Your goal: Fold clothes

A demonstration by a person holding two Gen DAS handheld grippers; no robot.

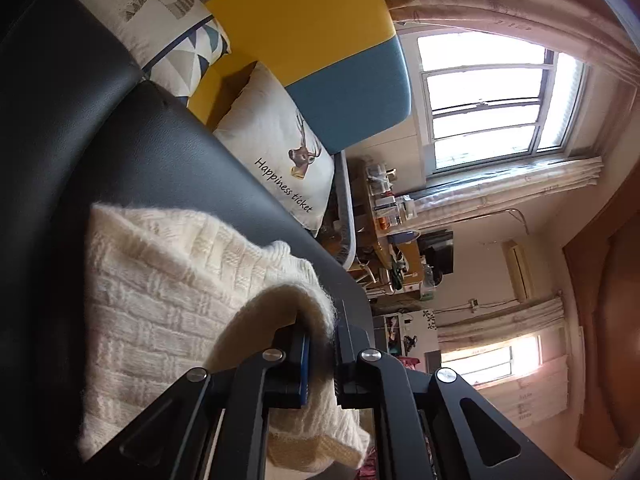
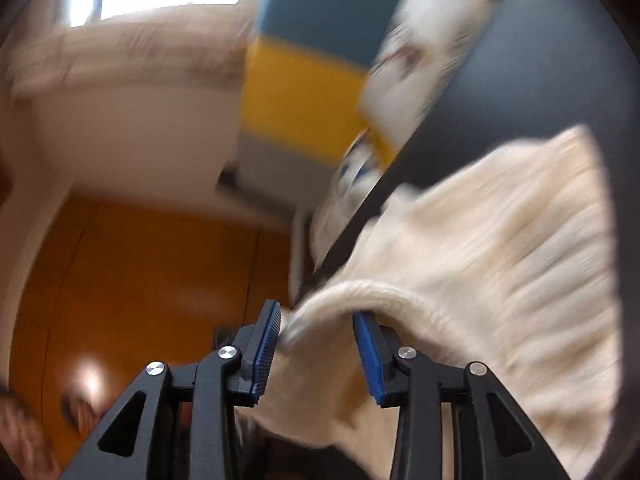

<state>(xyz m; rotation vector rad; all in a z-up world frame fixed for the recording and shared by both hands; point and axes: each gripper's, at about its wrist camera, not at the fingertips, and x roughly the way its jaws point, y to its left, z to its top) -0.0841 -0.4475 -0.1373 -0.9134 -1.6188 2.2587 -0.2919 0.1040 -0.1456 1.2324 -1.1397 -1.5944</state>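
Left gripper pinches the cream sweater; right gripper gapes around its edge.

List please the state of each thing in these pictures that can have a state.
Cream sweater: partly folded on the dark sofa, edge raised.
Left gripper: fingers shut on the sweater's edge.
Right gripper: fingers apart, sweater fold between them.
Window: curtain drawn aside.
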